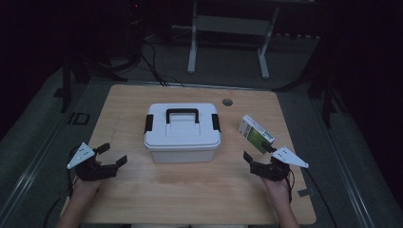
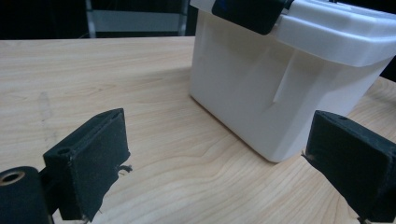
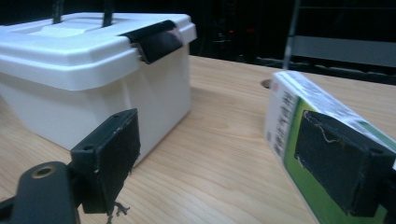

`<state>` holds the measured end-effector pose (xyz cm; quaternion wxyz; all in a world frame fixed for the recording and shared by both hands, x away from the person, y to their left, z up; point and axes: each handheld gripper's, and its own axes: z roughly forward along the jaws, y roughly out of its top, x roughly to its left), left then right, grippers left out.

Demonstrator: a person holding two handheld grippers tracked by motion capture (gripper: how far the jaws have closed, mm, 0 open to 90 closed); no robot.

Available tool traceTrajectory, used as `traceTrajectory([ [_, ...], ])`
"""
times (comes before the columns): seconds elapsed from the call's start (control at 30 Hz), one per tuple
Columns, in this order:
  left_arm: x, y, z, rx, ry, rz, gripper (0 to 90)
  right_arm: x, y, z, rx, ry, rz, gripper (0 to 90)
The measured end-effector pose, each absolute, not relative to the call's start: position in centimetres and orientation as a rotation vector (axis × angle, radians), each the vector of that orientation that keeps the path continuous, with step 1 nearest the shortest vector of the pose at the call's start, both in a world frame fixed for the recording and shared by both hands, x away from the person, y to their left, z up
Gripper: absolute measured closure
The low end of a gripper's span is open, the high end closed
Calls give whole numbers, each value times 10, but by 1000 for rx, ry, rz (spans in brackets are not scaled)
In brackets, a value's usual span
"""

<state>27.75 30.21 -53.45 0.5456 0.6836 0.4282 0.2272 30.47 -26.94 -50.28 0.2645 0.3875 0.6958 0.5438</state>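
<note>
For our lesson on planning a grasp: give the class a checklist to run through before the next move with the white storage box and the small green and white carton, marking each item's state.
1. Left claw jaws apart and holding nothing: ok.
2. Right claw jaws apart and holding nothing: ok.
3. Storage box stands upright on the table, lid on: ok.
4. Both black side latches, such as the one in the right gripper view, are down: ok as far as seen; whether they are fully locked, cannot tell.
5. Carton lies apart from the box, with free space around it: ok.
6. Right claw lined up around the carton: not ok; one jaw overlaps it in view, contact cannot tell.
</note>
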Motion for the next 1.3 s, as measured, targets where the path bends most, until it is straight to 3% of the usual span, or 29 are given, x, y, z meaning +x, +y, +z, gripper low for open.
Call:
traceTrajectory([
  [0.3,296,285,-533,1664,969,534,62,327,-245,-508,960,1946,1437,235],
  [0.33,302,281,-534,1674,980,534,145,334,-235,-511,909,1976,1409,304],
  [0.4,304,280,-535,1676,975,523,148,336,-233,-512,907,1980,1404,307],
  [0.47,312,276,-538,1691,962,503,198,344,-226,-516,919,2005,1410,415],
  [0.53,315,275,-539,1698,962,512,235,347,-222,-517,920,2019,1406,424],
  [0.57,319,274,-540,1706,940,500,301,352,-217,-520,920,2044,1404,509],
  [0.7,327,269,-542,1734,947,492,488,361,-206,-525,911,2074,1388,634],
  [0.73,327,269,-542,1734,947,492,498,361,-206,-525,911,2074,1388,634],
  [0.77,332,265,-544,1760,979,494,548,366,-201,-528,926,2089,1368,734],
  [0.8,332,265,-544,1760,979,494,553,366,-201,-528,926,2089,1368,734],
  [0.83,335,263,-546,1771,977,487,594,370,-198,-530,943,2084,1347,840],
  [0.87,335,263,-546,1771,977,487,624,370,-198,-530,943,2084,1347,840],
  [0.9,340,259,-547,1780,989,469,636,374,-195,-533,964,2097,1356,899],
  [1.03,345,252,-547,1780,986,469,750,380,-188,-536,979,2131,1350,900],
  [1.3,352,238,-542,1763,951,468,867,385,-174,-533,950,2136,1381,900],
])
